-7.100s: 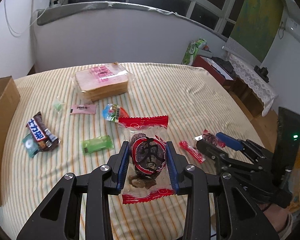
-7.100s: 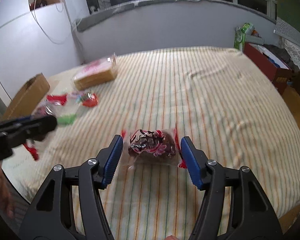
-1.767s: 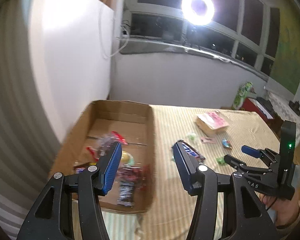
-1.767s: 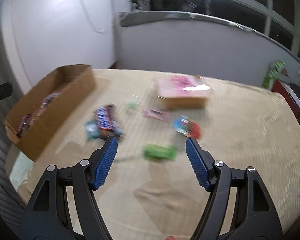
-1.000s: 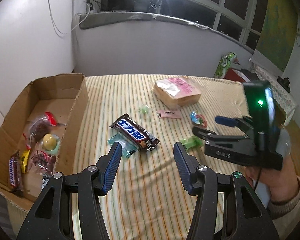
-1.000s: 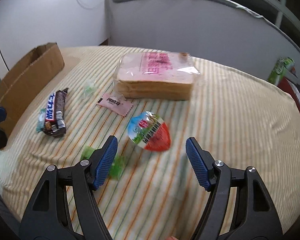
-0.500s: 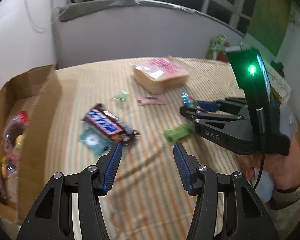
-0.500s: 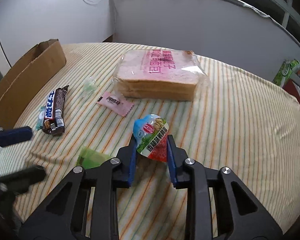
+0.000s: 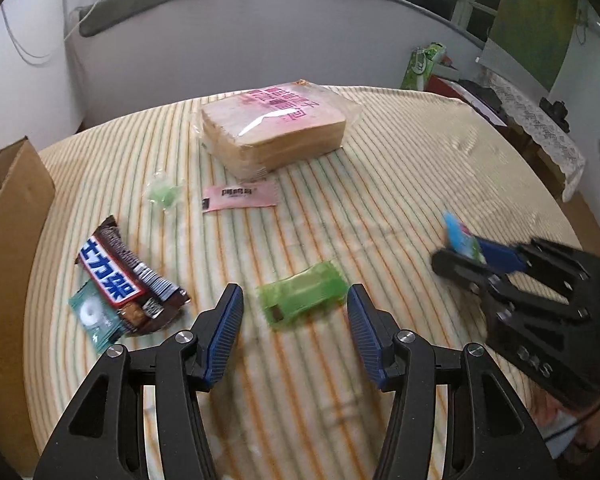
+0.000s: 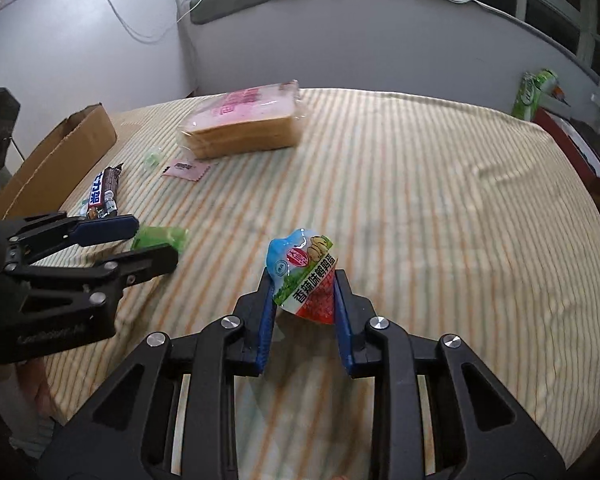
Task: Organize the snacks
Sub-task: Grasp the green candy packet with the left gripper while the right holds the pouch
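Observation:
My left gripper (image 9: 295, 300) is open, its fingers on either side of a green snack packet (image 9: 303, 297) that lies on the striped cloth; it also shows in the right wrist view (image 10: 161, 237). My right gripper (image 10: 302, 285) is shut on a blue, green and red egg snack pouch (image 10: 305, 276) and holds it above the cloth; in the left wrist view it is at the right (image 9: 462, 252). A chocolate bar (image 9: 126, 280), a teal sachet (image 9: 96, 322), a pink sachet (image 9: 240, 197), a small green candy (image 9: 164, 194) and a bread bag (image 9: 274, 130) lie on the cloth.
A cardboard box (image 9: 8, 216) stands at the left edge of the table, also in the right wrist view (image 10: 60, 160). The striped cloth (image 10: 420, 200) to the right holds no snacks. A red cabinet and green pack stand beyond the far right edge.
My left gripper has swung from the box to the green packet and now straddles it. My right gripper has lifted the egg snack pouch off the cloth and drawn back right.

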Action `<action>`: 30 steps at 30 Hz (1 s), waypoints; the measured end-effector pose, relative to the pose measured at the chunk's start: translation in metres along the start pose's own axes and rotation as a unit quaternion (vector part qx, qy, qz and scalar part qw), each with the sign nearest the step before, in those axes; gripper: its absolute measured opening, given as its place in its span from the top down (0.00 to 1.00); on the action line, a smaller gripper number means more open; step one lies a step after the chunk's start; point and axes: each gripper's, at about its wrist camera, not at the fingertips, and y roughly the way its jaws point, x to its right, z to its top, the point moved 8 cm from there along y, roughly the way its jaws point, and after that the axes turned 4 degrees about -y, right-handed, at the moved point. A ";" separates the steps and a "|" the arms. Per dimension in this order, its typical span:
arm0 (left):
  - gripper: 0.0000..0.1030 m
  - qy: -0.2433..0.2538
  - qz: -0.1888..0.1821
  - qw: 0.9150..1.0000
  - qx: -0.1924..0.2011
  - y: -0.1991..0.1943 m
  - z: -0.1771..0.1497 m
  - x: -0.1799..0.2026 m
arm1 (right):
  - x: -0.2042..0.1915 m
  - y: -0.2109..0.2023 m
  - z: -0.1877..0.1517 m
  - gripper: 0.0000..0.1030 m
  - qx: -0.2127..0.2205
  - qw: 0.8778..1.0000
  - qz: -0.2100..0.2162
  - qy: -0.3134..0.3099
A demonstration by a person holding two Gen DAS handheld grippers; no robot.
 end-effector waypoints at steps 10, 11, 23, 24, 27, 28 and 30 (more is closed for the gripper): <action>0.66 0.003 0.014 1.000 0.010 0.008 0.005 0.003 | 0.005 -0.002 -0.004 0.73 0.017 0.999 0.021 0.018; 0.68 0.000 0.010 1.000 0.011 0.007 0.005 0.001 | 0.006 -0.003 -0.004 0.73 0.019 0.999 0.022 0.020; 0.84 -0.017 -0.002 1.000 0.024 -0.007 0.007 0.000 | 0.009 -0.011 -0.002 0.73 0.029 0.999 0.015 0.029; 0.84 -0.017 -0.003 1.000 0.024 -0.006 0.007 0.000 | 0.009 -0.013 -0.002 0.73 0.030 0.999 0.014 0.029; 0.84 -0.033 -0.018 0.999 0.028 -0.009 0.008 -0.002 | 0.012 -0.016 -0.001 0.73 0.031 0.999 0.008 0.031; 0.85 -0.041 -0.024 0.998 0.030 -0.009 0.009 -0.004 | 0.013 -0.015 -0.002 0.73 0.029 0.999 0.008 0.032; 0.88 -0.049 -0.029 0.998 0.033 -0.011 0.011 -0.007 | 0.015 -0.012 -0.003 0.73 0.025 0.999 0.007 0.035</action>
